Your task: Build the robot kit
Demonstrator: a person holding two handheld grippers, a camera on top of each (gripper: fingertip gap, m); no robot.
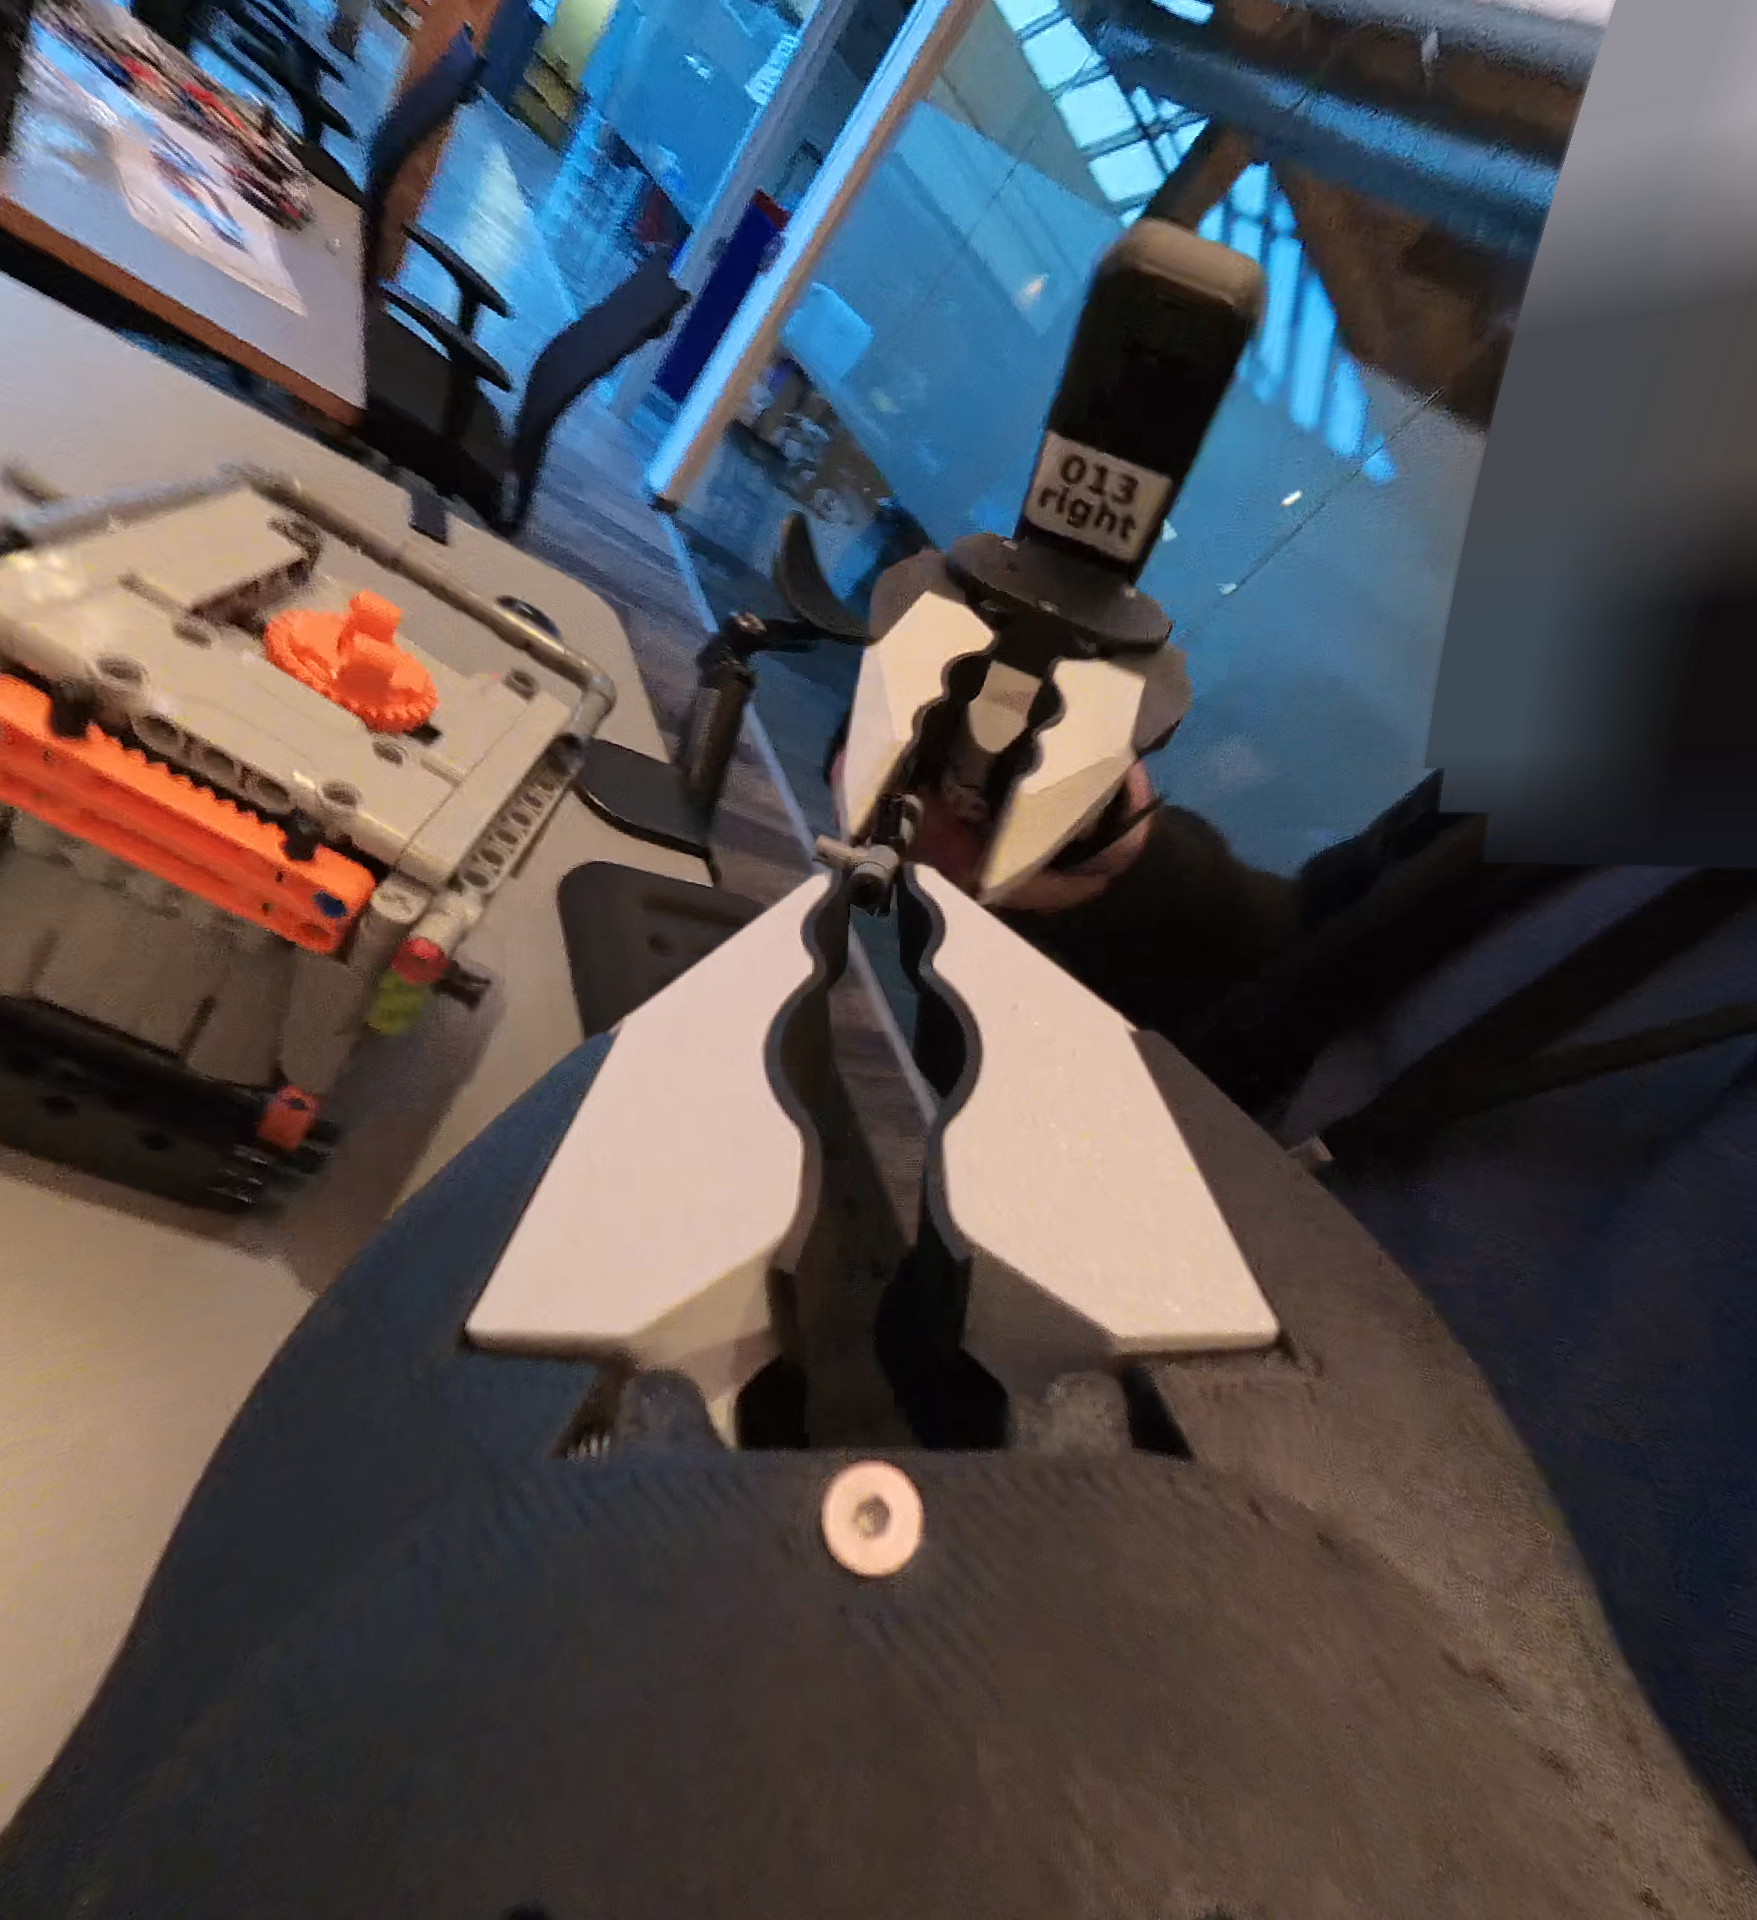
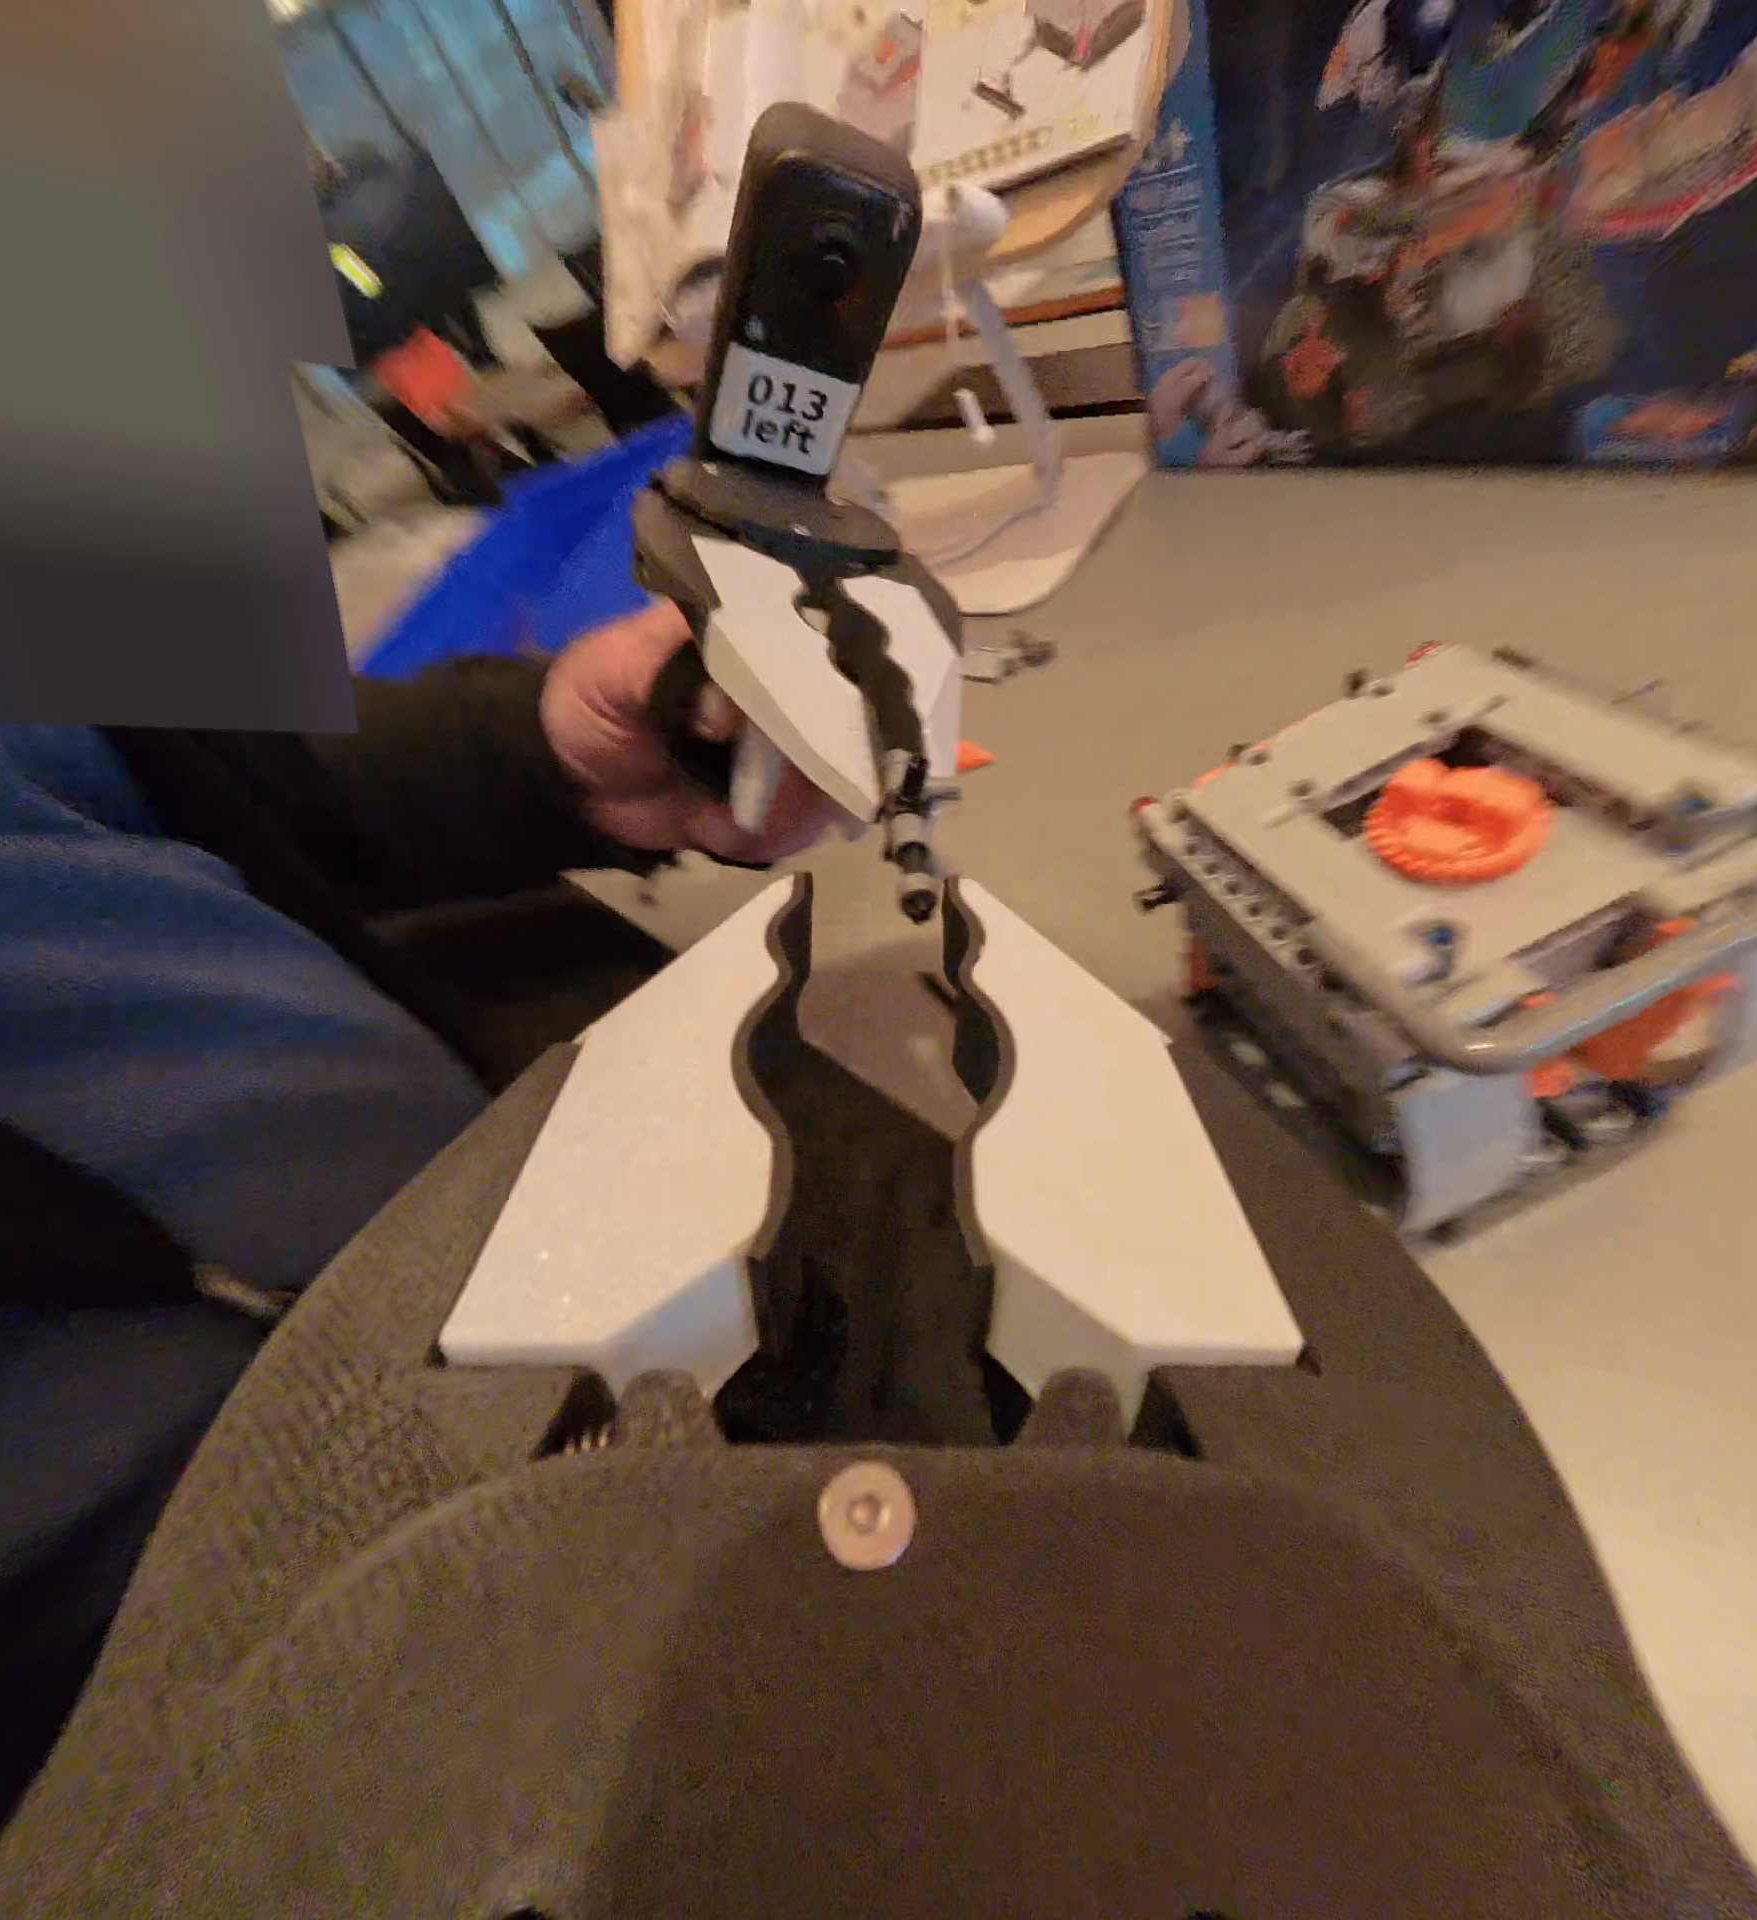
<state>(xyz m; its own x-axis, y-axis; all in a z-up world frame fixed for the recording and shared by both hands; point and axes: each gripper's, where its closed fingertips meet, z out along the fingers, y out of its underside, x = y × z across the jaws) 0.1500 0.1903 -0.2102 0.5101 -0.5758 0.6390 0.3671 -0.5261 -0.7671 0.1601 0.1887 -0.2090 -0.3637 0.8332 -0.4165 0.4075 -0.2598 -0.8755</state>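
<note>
My left gripper [image 1: 866,883] pinches a small grey pin piece [image 1: 869,868] at its fingers' tips. Right gripper [image 2: 874,904] fingers narrowly parted, empty (piece just ahead). Grey-and-orange brick model [image 2: 1476,914] sits on the counter [image 2: 1269,582], untouched.

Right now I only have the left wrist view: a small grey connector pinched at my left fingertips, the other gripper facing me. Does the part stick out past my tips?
Observer: Yes. The small grey and black jointed pin piece hangs below the left gripper. Its black end sits in the gap of the right gripper. I cannot tell whether it touches.
Operator: Right jaws closed on it?
Observer: No, they stand open, with grey table showing between them.
Operator: Anything loose behind my gripper?
Observer: A few small dark loose parts lie on the table, by a white stand base.
</note>
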